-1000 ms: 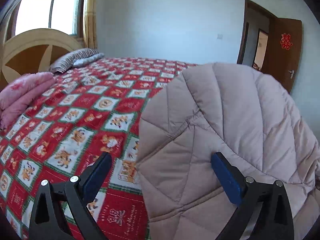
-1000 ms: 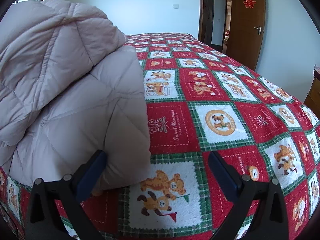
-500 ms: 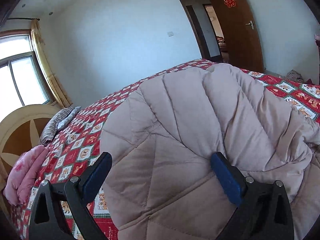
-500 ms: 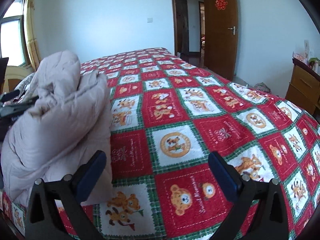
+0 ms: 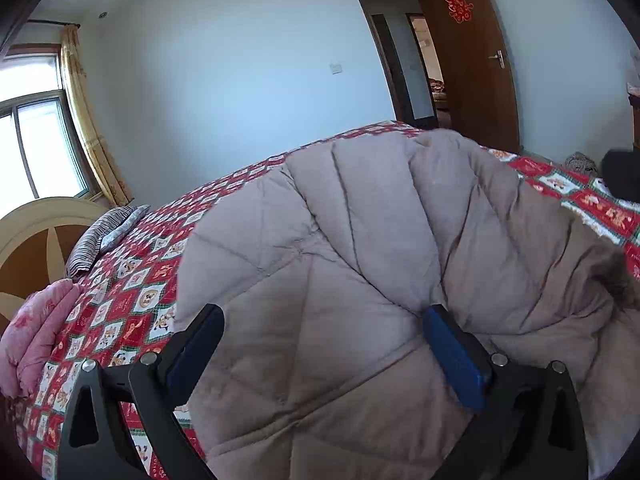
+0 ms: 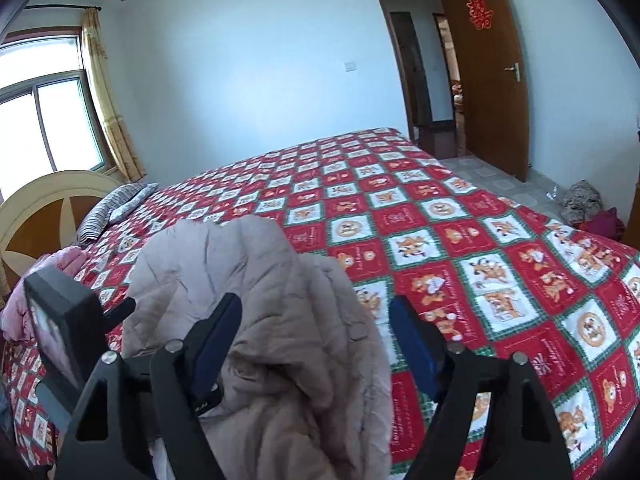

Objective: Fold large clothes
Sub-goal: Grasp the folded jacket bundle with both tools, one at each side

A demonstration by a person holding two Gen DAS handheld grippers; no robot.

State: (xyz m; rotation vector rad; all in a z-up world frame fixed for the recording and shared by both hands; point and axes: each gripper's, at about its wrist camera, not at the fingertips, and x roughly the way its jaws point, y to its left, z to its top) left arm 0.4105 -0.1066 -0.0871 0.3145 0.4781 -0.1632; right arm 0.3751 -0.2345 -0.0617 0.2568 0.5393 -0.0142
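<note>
Coat (image 6: 280, 340) now between right tool (image 6: 316, 320) fingers

Daylight from the window (image 6: 44, 120) lit my room brightly. My fisheye lenses bent the door (image 6: 486, 68); corners went black.

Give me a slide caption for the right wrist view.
Right claw open around a bunched beige quilted coat on a red teddy-bear bedspread.
</note>
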